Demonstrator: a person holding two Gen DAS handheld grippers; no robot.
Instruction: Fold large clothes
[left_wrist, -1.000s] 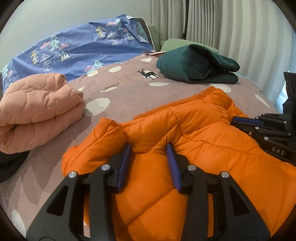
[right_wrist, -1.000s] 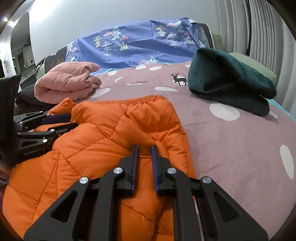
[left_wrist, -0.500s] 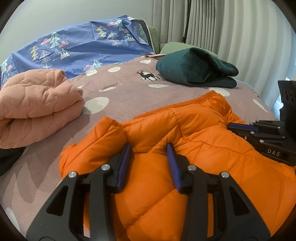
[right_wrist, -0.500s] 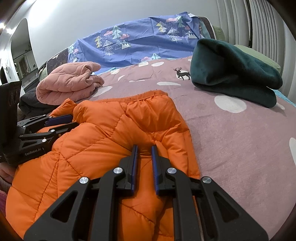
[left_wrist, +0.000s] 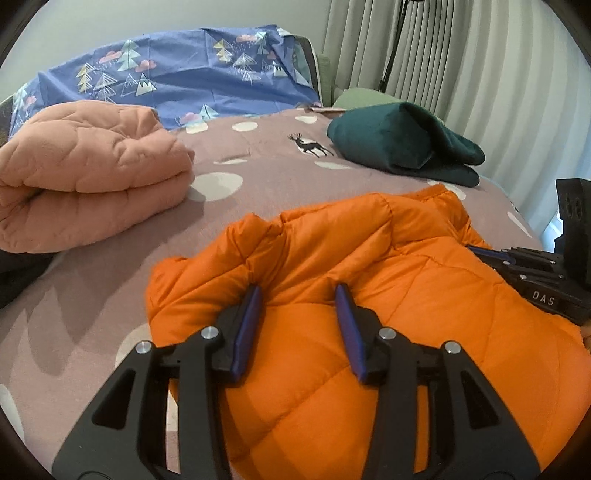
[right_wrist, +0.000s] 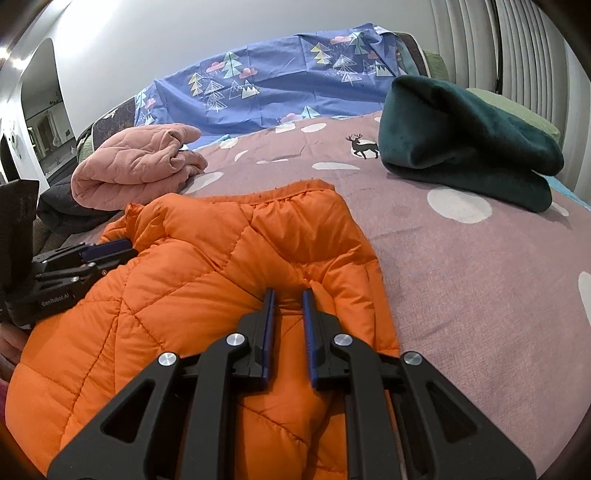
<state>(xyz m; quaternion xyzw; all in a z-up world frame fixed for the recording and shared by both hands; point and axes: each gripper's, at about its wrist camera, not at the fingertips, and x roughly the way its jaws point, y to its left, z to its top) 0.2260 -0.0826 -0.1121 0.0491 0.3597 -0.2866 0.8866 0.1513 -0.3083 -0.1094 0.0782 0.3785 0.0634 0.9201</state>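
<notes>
Both your grippers pinch the orange puffer jacket (left_wrist: 369, 295) on the bed: left gripper (left_wrist: 297, 295) around a thick fold, right gripper (right_wrist: 288, 295) nearly closed

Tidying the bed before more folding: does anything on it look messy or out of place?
Nothing is spilled or damaged. The pink quilt and green blanket lie folded; only the orange jacket is rumpled, bunched up mid-fold.

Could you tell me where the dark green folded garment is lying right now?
In both views the dark green garment lies far right on the bedspread, beyond the orange jacket.
</notes>
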